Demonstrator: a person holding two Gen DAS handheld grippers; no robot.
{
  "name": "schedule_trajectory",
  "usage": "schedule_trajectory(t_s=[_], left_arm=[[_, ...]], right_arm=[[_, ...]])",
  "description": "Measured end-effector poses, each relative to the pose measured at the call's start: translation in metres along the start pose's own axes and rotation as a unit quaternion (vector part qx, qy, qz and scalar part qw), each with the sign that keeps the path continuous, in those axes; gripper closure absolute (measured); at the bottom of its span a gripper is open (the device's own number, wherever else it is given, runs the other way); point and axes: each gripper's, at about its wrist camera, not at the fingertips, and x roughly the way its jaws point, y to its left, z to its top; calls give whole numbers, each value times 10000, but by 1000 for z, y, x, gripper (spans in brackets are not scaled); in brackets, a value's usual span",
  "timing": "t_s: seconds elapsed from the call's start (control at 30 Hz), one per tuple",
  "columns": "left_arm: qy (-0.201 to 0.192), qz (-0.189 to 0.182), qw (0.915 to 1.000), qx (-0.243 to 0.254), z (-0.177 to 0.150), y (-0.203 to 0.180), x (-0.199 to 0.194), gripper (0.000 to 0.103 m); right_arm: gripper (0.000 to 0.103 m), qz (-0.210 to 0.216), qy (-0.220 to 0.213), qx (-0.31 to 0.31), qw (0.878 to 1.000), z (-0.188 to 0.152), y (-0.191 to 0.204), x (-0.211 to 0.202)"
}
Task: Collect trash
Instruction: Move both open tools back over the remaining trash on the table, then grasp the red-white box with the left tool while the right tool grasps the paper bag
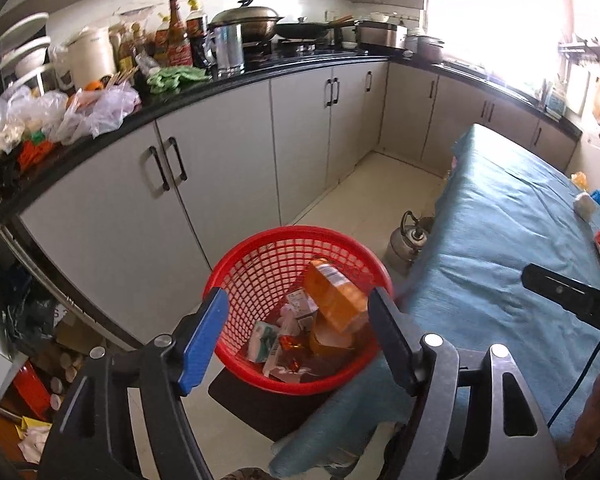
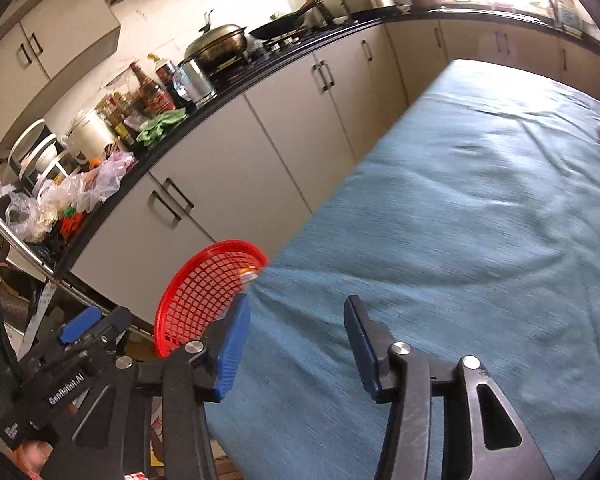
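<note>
The left gripper [image 1: 300, 336] stands wide and empty, with the red basket [image 1: 260, 264] of trash directly ahead beneath its fingers. The right gripper [image 2: 296, 344] gapes empty over the blue cloth [image 2: 460, 220], the basket to its left.

both wrist views angle down, sharing the red basket [image 1: 296, 312].

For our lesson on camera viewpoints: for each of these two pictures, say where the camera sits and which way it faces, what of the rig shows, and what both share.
Left wrist: on the left gripper, looking down into the red basket of trash; its open fingers and the right gripper's tip show.
Right wrist: on the right gripper, facing along the blue-clothed table; open fingers and the left gripper show.
Shared: basket, table, kitchen counter.
</note>
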Motion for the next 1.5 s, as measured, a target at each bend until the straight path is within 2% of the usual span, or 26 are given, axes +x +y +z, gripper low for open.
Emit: schedule_trajectory(t_s=[0.2, 0.33, 0.47, 0.63, 0.83, 0.93, 1.03, 1.2, 1.37, 1.43, 1.47, 1.5], left_arm=[[-77, -85, 9994, 330, 0, -39, -16, 29], [-102, -274, 9977, 612, -2, -70, -27, 29], [-59, -678, 9943, 820, 2, -101, -35, 29], [-29, -1186, 9865, 1128, 11, -141, -43, 28], [277, -2045, 9689, 1364, 23, -204, -40, 28], [397, -2393, 9599, 1406, 29, -230, -38, 28], [484, -2684, 9512, 1444, 36, -265, -33, 28], [701, -2943, 9420, 1453, 41, -310, -16, 28], [1153, -3181, 9320, 1299, 45, -357, 14, 28], [1282, -3262, 9279, 1270, 47, -376, 26, 28], [1321, -3296, 9260, 1279, 47, -387, 32, 28], [1353, -3310, 9249, 1296, 47, -398, 37, 28]], right_arm=[[44, -200, -257, 264, 9991, -14, -46, -48], [41, -367, -448, 476, 9972, -22, -81, -80], [39, -610, -631, 652, 9940, -32, -116, -114], [36, -1138, -874, 960, 9850, -44, -170, -166], [34, -1700, -1159, 1673, 9642, -57, -245, -216], [34, -1830, -1190, 1860, 9580, -51, -270, -221], [34, -2057, -1213, 1754, 9551, -37, -288, -219], [34, -2169, -1276, 1618, 9542, -5, -311, -202], [35, -2315, -1082, 1535, 9545, 16, -331, -175], [51, -2324, -1039, 1557, 9544, 18, -340, -170], [70, -2268, -1027, 1599, 9552, 16, -343, -170], [70, -2184, -986, 1657, 9566, 14, -347, -169]])
